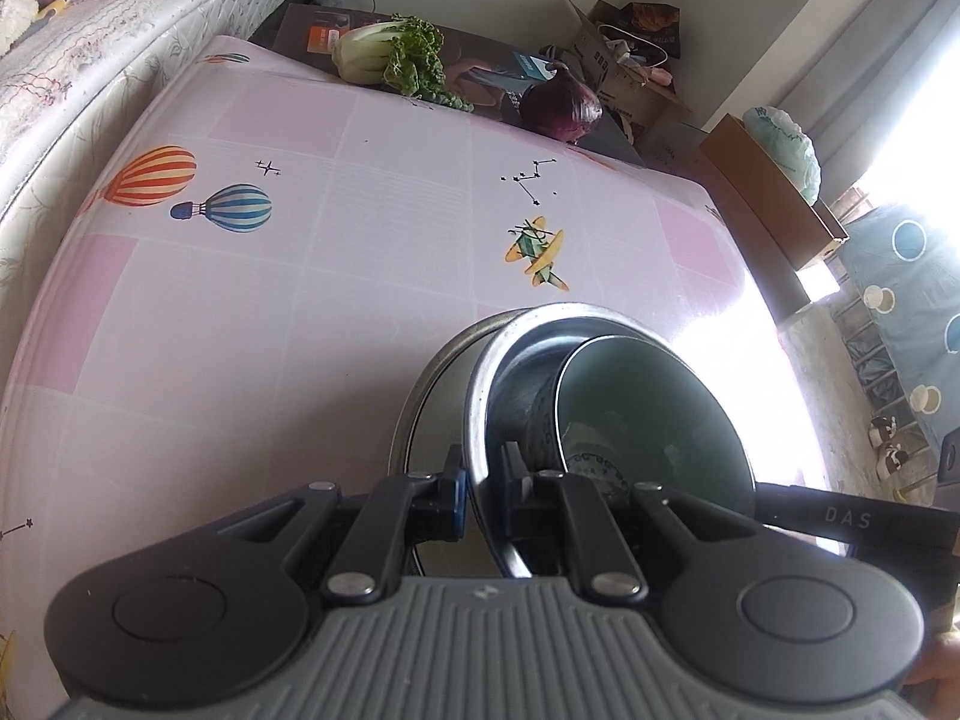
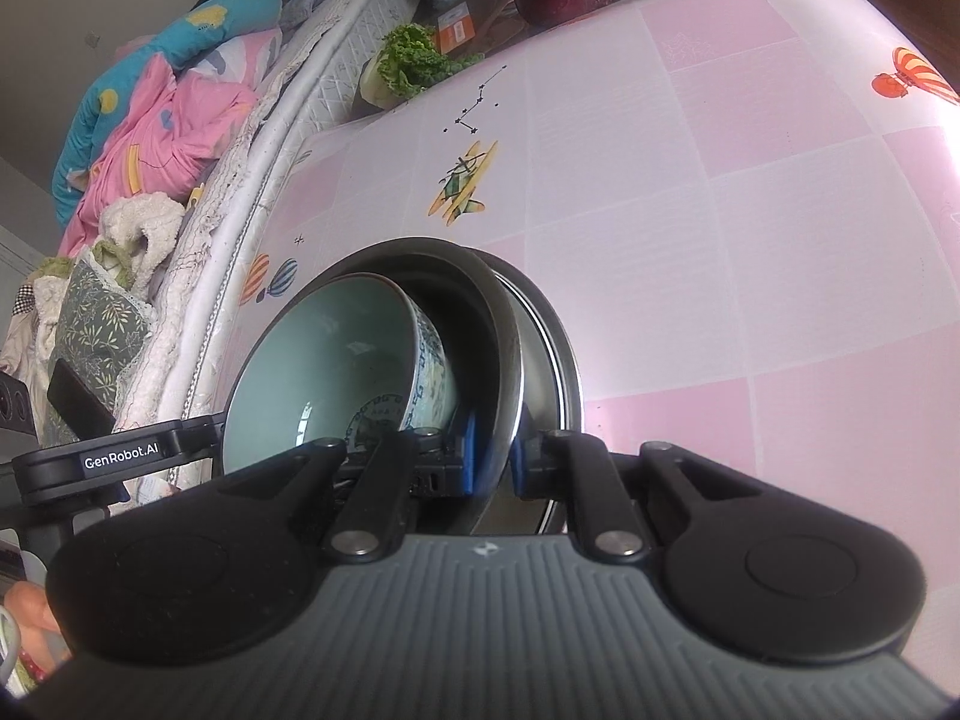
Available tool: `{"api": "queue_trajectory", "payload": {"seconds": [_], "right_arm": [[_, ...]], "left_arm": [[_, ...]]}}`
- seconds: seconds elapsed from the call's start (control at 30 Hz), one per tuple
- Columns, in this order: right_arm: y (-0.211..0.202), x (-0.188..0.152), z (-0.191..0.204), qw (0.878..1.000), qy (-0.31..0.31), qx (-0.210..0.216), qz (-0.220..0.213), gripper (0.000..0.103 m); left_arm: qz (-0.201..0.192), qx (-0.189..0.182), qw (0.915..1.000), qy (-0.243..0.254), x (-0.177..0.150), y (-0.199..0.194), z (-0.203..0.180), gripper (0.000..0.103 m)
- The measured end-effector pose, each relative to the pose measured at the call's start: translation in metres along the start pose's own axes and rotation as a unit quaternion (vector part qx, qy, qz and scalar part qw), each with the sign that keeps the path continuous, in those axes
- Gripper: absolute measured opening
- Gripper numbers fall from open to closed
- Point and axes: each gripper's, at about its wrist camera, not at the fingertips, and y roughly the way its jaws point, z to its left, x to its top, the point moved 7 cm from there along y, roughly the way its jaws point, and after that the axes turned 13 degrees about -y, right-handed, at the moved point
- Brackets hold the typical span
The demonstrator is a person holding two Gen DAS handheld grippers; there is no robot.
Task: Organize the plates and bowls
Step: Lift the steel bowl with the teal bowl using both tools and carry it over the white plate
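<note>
A steel bowl (image 1: 510,372) is held tilted over a steel plate (image 1: 429,396) on the pink patterned table (image 1: 300,300). A pale green ceramic bowl (image 1: 654,408) with a blue pattern outside sits inside the steel bowl. My left gripper (image 1: 485,480) is shut on the steel bowl's rim. In the right wrist view my right gripper (image 2: 495,456) is shut on the opposite rim of the steel bowl (image 2: 480,312), with the ceramic bowl (image 2: 324,372) inside and the plate (image 2: 558,360) behind it.
A bok choy (image 1: 384,54) and a red cabbage (image 1: 561,102) lie on a dark box at the table's far edge. A mattress (image 1: 90,60) with bedding runs along the left. Cardboard boxes (image 1: 774,198) stand beyond the right edge.
</note>
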Motion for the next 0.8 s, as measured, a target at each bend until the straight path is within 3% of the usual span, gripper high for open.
{"api": "queue_trajectory", "payload": {"seconds": [0.37,0.67,0.8], "right_arm": [[-0.002,-0.002,0.005,0.999,-0.033,-0.019,-0.003,0.012],[-0.008,-0.007,0.02,0.996,-0.078,-0.053,0.002,0.015],[-0.018,-0.009,0.025,0.993,-0.096,-0.067,-0.006,0.019]], "left_arm": [[-0.015,0.018,0.999,0.037,-0.008,-0.006,-0.002,0.012],[-0.05,0.023,0.9962,0.068,-0.013,-0.03,-0.007,0.018],[-0.066,0.021,0.9947,0.076,-0.015,-0.044,-0.007,0.031]]}}
